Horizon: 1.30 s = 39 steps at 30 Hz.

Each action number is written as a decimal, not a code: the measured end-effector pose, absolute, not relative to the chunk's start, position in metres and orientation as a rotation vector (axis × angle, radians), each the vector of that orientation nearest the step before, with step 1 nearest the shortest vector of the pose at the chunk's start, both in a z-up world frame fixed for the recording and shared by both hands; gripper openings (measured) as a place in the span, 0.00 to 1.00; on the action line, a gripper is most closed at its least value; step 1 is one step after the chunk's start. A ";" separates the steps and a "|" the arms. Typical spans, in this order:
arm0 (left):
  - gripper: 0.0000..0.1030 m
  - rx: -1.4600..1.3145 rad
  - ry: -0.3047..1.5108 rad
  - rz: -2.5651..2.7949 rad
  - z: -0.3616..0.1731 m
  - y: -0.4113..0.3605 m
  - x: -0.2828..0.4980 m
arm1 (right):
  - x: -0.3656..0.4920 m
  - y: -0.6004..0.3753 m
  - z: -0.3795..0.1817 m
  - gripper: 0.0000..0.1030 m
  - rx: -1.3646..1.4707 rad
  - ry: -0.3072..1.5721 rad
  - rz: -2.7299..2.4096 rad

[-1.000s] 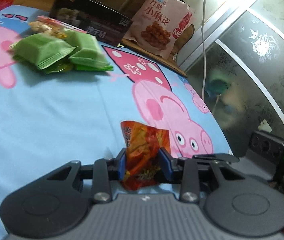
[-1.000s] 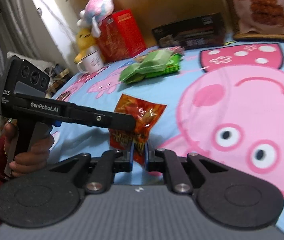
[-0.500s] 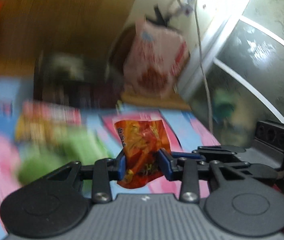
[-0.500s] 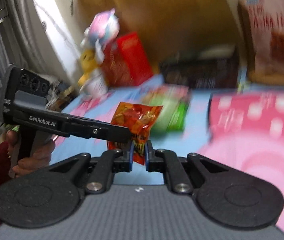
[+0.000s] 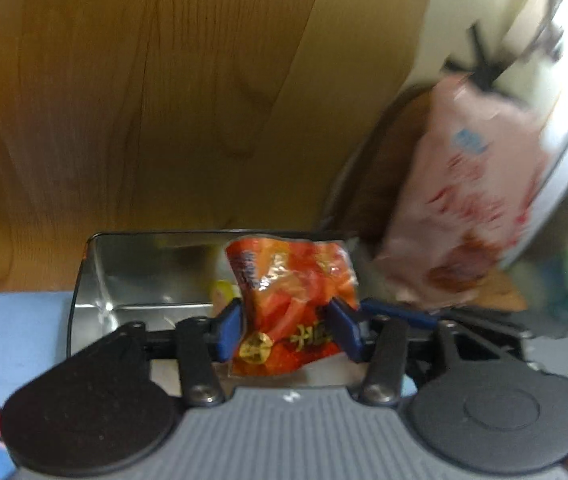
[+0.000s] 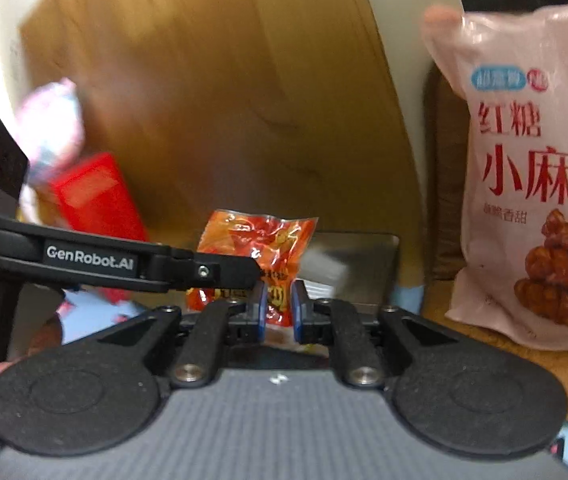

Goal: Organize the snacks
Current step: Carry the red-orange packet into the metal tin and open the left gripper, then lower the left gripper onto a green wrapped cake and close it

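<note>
Right wrist: two hand-held grippers, jaws just widening, flank one orange snack packet (image 6: 258,240) above one metal tin (image 6: 363,264).

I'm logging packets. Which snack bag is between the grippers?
The small orange-red packet, between both grippers above the metal tin; the big pink bag stands apart, leaning upright.

Open tin ahead, hemmed in behind and on the right

The metal tin (image 5: 140,280) lies open-topped in front of both grippers, its mouth partly taken up by the orange snack packet (image 5: 291,300) between the jaws. A wooden board (image 5: 164,100) closes off the back, the big pink snack bag (image 6: 531,184) stands at the right, and a red box (image 6: 96,200) blocks the left
</note>
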<state>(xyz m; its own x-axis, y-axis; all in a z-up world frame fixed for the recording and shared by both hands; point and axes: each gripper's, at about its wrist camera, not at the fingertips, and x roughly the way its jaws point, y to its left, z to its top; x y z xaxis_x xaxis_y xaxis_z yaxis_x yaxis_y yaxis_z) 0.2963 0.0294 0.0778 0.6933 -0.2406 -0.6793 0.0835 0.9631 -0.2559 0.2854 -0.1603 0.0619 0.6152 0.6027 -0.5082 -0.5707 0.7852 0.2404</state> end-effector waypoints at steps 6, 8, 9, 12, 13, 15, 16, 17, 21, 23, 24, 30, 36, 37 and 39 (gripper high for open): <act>0.57 -0.240 0.698 -0.145 0.084 0.041 0.272 | 0.268 -0.167 0.056 0.47 0.044 0.515 0.600; 0.57 -0.267 0.645 -0.168 0.094 0.050 0.244 | 0.251 -0.182 0.061 0.47 0.096 0.484 0.600; 0.57 -0.284 0.640 -0.181 0.097 0.053 0.229 | 0.241 -0.189 0.062 0.47 0.116 0.482 0.618; 0.57 -0.366 0.662 -0.226 0.094 0.063 0.177 | 0.212 -0.201 0.060 0.47 0.192 0.538 0.726; 0.57 -0.404 0.671 -0.245 0.089 0.066 0.157 | 0.203 -0.204 0.056 0.47 0.214 0.566 0.761; 0.54 -0.463 0.687 -0.281 0.079 0.068 0.127 | 0.187 -0.204 0.047 0.47 0.246 0.627 0.817; 0.54 -0.501 0.695 -0.312 0.072 0.069 0.109 | 0.181 -0.201 0.042 0.47 0.255 0.657 0.849; 0.54 -0.538 0.697 -0.339 0.066 0.068 0.094 | 0.182 -0.193 0.038 0.46 0.252 0.676 0.869; 0.42 -0.690 0.741 -0.424 0.033 0.056 0.053 | 0.191 -0.157 0.034 0.43 0.196 0.758 0.946; 0.38 -0.706 0.783 -0.403 0.019 0.054 0.043 | 0.205 -0.140 0.031 0.40 0.151 0.807 0.958; 0.33 -0.708 0.810 -0.379 0.012 0.050 0.046 | 0.211 -0.133 0.028 0.29 0.128 0.835 0.954; 0.24 -0.741 0.832 -0.341 0.001 0.054 0.041 | 0.173 -0.147 0.035 0.13 0.069 0.847 0.983; 0.25 -0.707 0.821 -0.368 0.000 0.046 0.017 | 0.115 -0.193 0.034 0.13 0.034 0.787 0.948; 0.27 -0.694 0.818 -0.367 0.001 0.046 0.011 | 0.106 -0.199 0.030 0.15 0.055 0.795 0.957; 0.27 -0.677 0.817 -0.366 0.003 0.047 -0.002 | 0.088 -0.204 0.026 0.15 0.074 0.791 0.965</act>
